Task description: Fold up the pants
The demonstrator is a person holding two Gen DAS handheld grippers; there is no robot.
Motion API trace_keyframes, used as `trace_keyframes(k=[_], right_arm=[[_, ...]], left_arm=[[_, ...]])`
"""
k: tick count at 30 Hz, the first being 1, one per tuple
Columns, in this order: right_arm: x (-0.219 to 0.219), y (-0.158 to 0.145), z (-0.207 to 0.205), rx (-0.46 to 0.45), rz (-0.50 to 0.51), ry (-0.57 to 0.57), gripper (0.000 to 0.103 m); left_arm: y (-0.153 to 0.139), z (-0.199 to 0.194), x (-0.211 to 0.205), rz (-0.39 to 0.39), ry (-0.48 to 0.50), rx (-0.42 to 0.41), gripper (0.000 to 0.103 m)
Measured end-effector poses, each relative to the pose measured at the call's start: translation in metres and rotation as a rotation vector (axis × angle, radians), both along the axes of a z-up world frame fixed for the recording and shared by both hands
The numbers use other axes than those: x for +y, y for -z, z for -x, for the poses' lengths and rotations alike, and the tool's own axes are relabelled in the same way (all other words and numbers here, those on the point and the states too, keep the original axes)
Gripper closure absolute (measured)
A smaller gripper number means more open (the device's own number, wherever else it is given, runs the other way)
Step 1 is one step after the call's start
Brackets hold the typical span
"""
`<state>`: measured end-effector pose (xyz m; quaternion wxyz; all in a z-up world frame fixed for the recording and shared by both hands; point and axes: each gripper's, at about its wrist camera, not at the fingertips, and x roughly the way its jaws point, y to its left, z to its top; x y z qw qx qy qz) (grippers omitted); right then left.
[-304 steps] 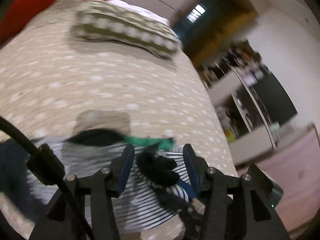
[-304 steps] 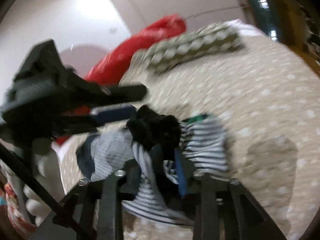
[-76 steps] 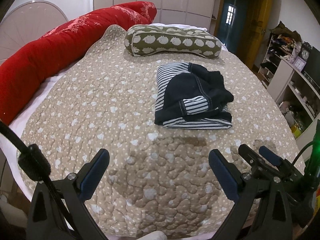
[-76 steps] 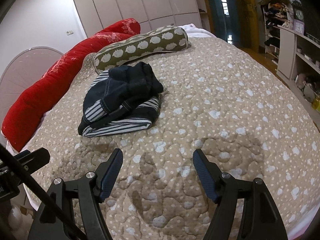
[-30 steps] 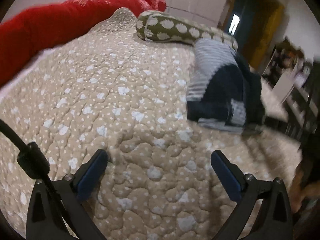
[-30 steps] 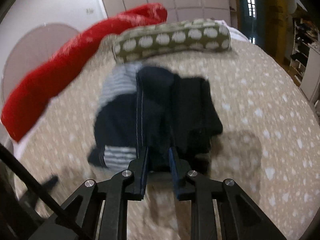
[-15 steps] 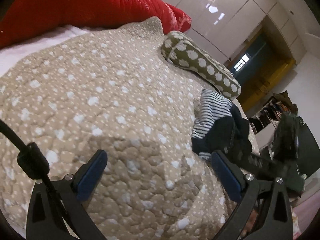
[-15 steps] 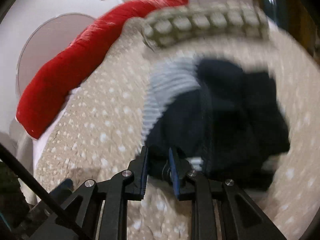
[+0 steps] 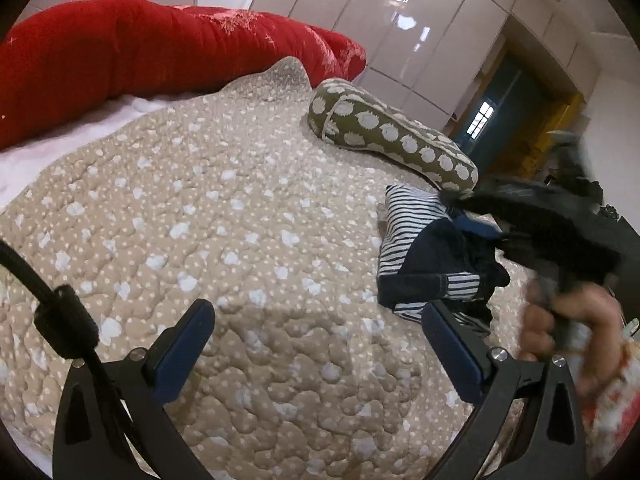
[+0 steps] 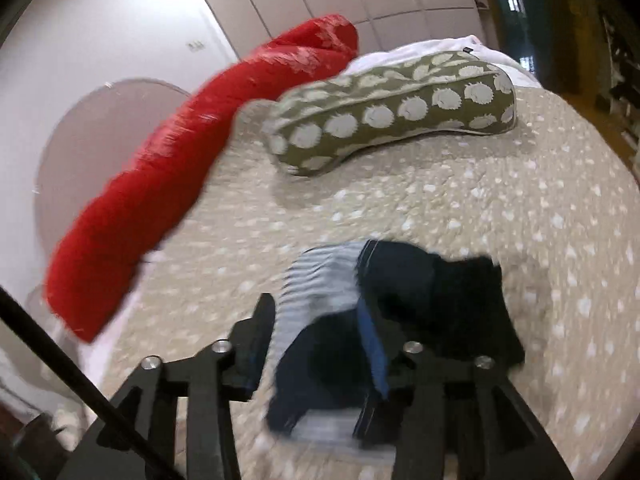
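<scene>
Though bundled into a rough fold, the pants (image 9: 434, 264) are soft, light denim with a striped lining, lying on the bed quilt (image 9: 224, 216) just in front of the olive spotted bolster (image 9: 392, 140). They will sag and slide, so a hold at the thick waistband edge seems safest. The right gripper (image 10: 320, 344) has just been opening its jaws, cloth between them but seemingly unpinched. The left gripper (image 9: 316, 344) gapes empty, well short of the bolster.

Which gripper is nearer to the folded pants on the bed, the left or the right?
Right. The right gripper hangs directly over the folded pants, fingers straddling them. The left gripper is open over bare quilt, off to the side.
</scene>
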<state>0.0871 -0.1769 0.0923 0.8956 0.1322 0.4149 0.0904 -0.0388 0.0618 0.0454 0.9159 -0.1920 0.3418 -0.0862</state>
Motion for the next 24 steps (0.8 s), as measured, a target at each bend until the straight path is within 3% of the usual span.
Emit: trace_keyframes(k=[2, 5, 9, 15, 17, 22, 24], right_arm=[[-0.001, 0.022, -0.021, 0.094, 0.034, 0.02, 0.049], [-0.008, 0.019, -0.017, 0.073, -0.013, 0.039, 0.048], [-0.013, 0.004, 0.028, -0.006, -0.037, 0.021, 0.039], [-0.023, 0.031, 0.113, -0.001, 0.035, 0.014, 0.037], [-0.032, 0.037, 0.136, -0.014, 0.011, 0.03, 0.037], [-0.061, 0.038, 0.177, -0.068, -0.043, 0.14, 0.035], [-0.069, 0.035, 0.184, -0.076, -0.036, 0.169, 0.033]], left_arm=[[0.0, 0.0, 0.002, 0.0, -0.004, -0.001, 0.0], [-0.001, 0.001, 0.003, -0.022, -0.022, -0.013, 0.0], [-0.006, 0.005, 0.0, -0.086, -0.062, -0.052, 0.0], [-0.018, 0.016, -0.015, -0.199, -0.069, -0.133, 0.0], [-0.024, 0.018, -0.023, -0.23, -0.043, -0.128, 0.0], [-0.053, 0.037, -0.059, -0.481, -0.061, -0.166, 0.0], [-0.061, 0.043, -0.07, -0.457, 0.005, -0.156, 0.0]])
